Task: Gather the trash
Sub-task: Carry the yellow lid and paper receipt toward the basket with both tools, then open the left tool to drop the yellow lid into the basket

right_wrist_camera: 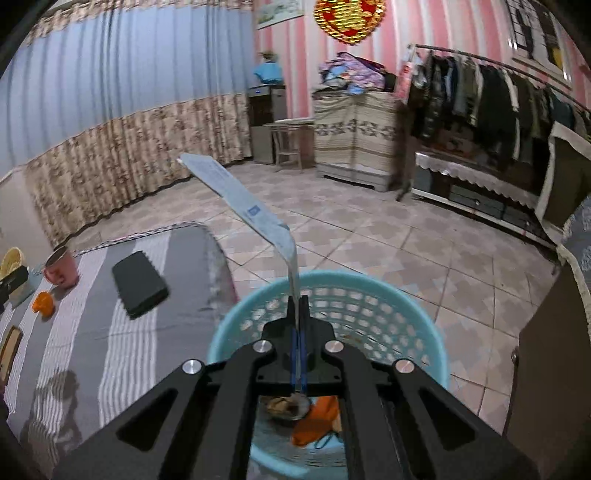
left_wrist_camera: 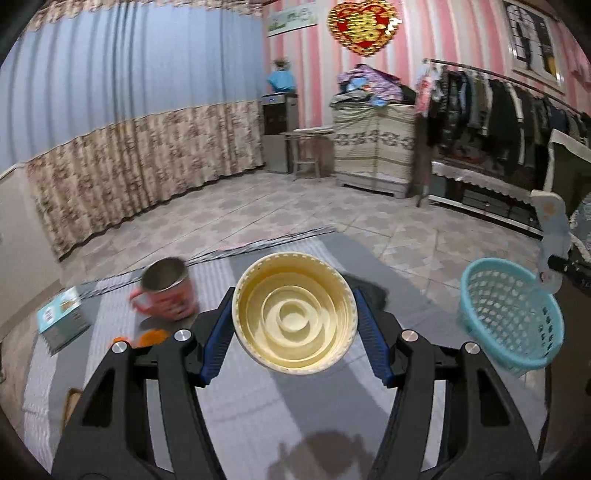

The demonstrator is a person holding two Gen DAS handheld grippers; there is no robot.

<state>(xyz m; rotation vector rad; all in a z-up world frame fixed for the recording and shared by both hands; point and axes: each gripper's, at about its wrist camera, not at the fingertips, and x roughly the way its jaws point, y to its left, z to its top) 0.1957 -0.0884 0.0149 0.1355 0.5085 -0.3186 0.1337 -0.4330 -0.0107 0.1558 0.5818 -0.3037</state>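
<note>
Left wrist view: left gripper [left_wrist_camera: 295,325] has its blue pads pressed on both sides of a cream ribbed cup [left_wrist_camera: 294,314], open end facing the cam, held above the grey striped cloth [left_wrist_camera: 258,398]. The right view shows that cup only as a sliver at far left [right_wrist_camera: 11,261], beside a black bit that may be the other gripper, can't tell. Right wrist view: right gripper [right_wrist_camera: 299,332] pinched tight on a thin pale wrapper strip [right_wrist_camera: 236,192], which rises from the tips, bends and juts up-left, directly above the teal mesh basket [right_wrist_camera: 436,343]. Inside the basket, low betw. the gripper arms, orange scrap [right_wrist_camera: 317,421] and brownish bits, blurred. In the left view the basket [left_wrist_camera: 513,314] sits at right, contents not visible, wrapper [left_wrist_camera: 552,236] hanging above its far rim. Only the right view shows a black phone-like slab [right_wrist_camera: 139,284] on the cloth. Both show the pink mug [left_wrist_camera: 166,291] and orange peel [left_wrist_camera: 151,336]; left adds a teal box [left_wrist_camera: 61,319] at the cloth's left edge. Room: tiled floor [right_wrist_camera: 369,240], blue/floral curtain [left_wrist_camera: 129,110], pink striped wall w/ red heart ornament [left_wrist_camera: 364,26], clothes rack [left_wrist_camera: 498,107] at right. Mug motion-blurred; a brown-framed item at the cloth's near-left is cut off.
</note>
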